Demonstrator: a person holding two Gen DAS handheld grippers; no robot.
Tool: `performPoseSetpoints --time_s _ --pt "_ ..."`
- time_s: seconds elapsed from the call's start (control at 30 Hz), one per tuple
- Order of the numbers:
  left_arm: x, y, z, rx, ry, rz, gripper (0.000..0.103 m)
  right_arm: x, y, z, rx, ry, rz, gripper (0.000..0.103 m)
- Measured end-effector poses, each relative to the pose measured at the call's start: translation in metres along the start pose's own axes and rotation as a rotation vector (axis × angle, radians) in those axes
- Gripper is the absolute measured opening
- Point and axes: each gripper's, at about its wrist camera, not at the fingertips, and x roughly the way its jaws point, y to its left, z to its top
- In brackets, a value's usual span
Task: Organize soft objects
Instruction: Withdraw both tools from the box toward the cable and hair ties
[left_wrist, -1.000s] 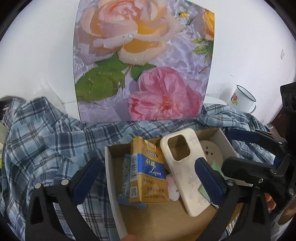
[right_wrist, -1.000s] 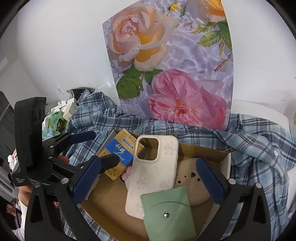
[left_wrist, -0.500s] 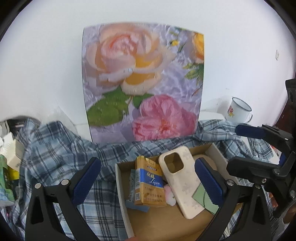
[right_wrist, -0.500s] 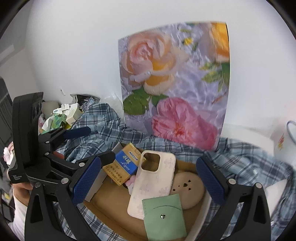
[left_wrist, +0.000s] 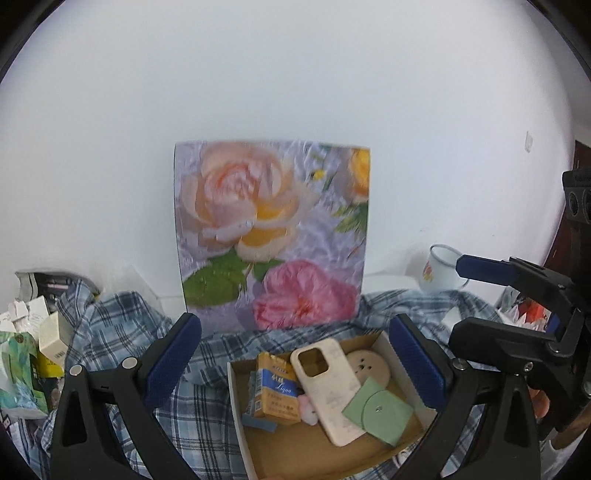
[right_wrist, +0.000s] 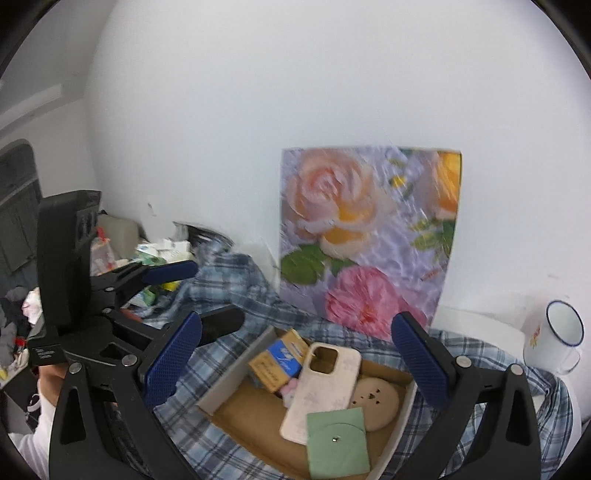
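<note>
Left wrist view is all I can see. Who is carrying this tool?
Observer: A person. The right wrist view shows a hand gripping the back of the left tool.
Operator: Can you see any more of the person?
Observer: Only a white sleeve below that hand.
Operator: Something cuts across the mug here. Is it whole?
Observer: Yes. The mug stands upright with nothing in front of it, and its blue rim shows all the way round.
</note>
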Motion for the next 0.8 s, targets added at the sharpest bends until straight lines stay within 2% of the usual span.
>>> performPoseSetpoints --time_s 0.37,0.63,0.8 --pt "-0.054 -0.012 0.016 0.004 -0.105 -0.048 0.103 -0.049 0.027 0.016 -0.058 -0.116 -0.003 0.103" --pt "-0.087 -0.03 0.027 0.02 -0.182 -0.06 0.103 -0.086 0.026 0.022 -0.045 -0.147 0.052 0.103" --pt "-0.099 -0.041 0.027 0.033 -0.184 -0.086 0.103 -0.111 0.025 0.011 -0.076 -0.138 0.008 0.103"
